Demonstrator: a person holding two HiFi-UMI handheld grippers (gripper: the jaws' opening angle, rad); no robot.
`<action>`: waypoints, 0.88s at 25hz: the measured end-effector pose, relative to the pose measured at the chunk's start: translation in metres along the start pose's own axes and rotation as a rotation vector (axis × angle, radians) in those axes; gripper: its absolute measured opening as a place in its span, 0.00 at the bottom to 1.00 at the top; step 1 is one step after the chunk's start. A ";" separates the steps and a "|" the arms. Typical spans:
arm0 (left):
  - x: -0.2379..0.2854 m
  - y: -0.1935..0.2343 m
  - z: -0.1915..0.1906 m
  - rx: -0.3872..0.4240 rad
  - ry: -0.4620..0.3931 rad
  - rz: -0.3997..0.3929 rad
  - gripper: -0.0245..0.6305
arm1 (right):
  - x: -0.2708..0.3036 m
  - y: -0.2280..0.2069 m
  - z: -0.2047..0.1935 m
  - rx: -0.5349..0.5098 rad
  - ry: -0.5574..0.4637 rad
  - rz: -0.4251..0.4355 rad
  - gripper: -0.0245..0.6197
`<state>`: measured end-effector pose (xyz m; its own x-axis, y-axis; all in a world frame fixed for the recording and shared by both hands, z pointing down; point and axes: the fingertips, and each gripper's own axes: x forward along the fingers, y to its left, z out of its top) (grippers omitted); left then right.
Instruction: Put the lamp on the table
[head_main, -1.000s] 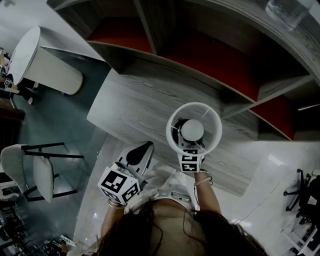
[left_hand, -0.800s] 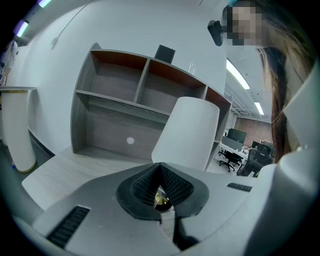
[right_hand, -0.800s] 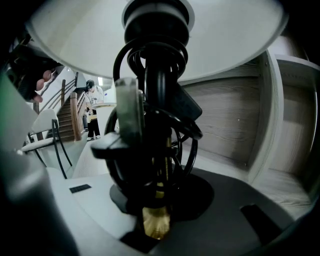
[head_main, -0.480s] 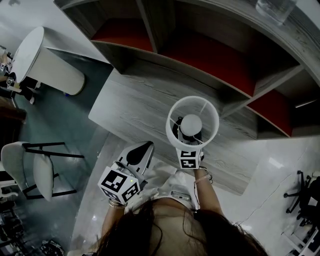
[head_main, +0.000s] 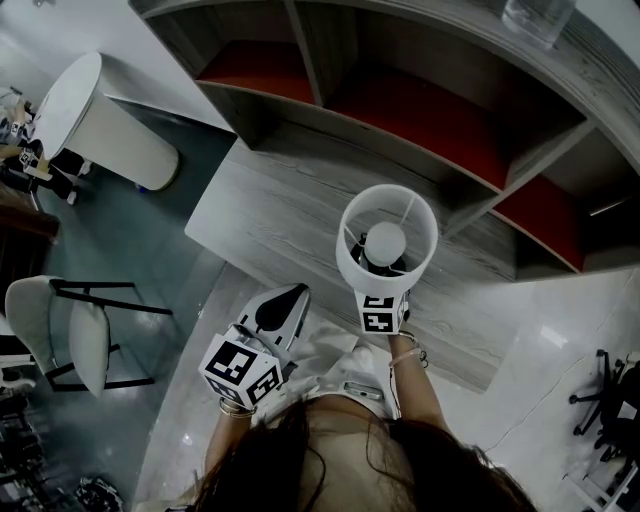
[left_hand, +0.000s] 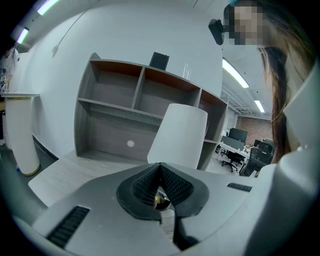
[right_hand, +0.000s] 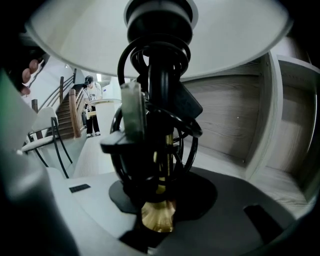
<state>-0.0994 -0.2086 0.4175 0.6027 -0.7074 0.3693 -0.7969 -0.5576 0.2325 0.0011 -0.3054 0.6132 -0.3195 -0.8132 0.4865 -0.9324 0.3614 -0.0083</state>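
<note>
Right tongs (right_hand: 159, 212): closed on the lamp (head_main: 386, 242), gripping low on its brass stem, where a black cord (right_hand: 125, 150) is looped round the stem. I hold it upright, long axis vertical. The white shade (head_main: 350, 262) stands directly above my jaws and its open top shows the bulb.

Left tongs (head_main: 290, 297): jaws drawn together, holding nothing. They are just left of the lamp and nearer my body, off the counter's front edge.

Lamp, position: over the near part of the grey wood-grain counter (head_main: 270, 210), a little in from its front edge. I cannot tell whether the foot is touching the surface, as the shade and my tongs cover it.

Counter, surroundings: open shelf unit (head_main: 420, 110) with red backing behind it; bare board to the left of the lamp.

Governing relation: the lamp sits in my right tongs, stem plumb, with the counter straight beneath. By my reckoning the move wanted is straight down, keeping the stem vertical. The right hand does it alone and the left is not needed.
</note>
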 end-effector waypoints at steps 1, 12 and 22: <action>-0.001 -0.001 0.000 0.002 -0.002 0.000 0.04 | -0.001 0.000 0.000 0.002 0.000 0.002 0.18; -0.009 -0.018 -0.001 0.013 -0.020 -0.002 0.04 | -0.009 -0.001 -0.011 0.009 0.036 0.010 0.20; -0.017 -0.031 -0.004 0.015 -0.029 -0.010 0.04 | -0.020 0.000 -0.016 0.008 0.054 0.010 0.20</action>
<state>-0.0849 -0.1775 0.4080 0.6120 -0.7139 0.3403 -0.7900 -0.5713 0.2222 0.0101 -0.2815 0.6174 -0.3192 -0.7837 0.5328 -0.9307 0.3653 -0.0204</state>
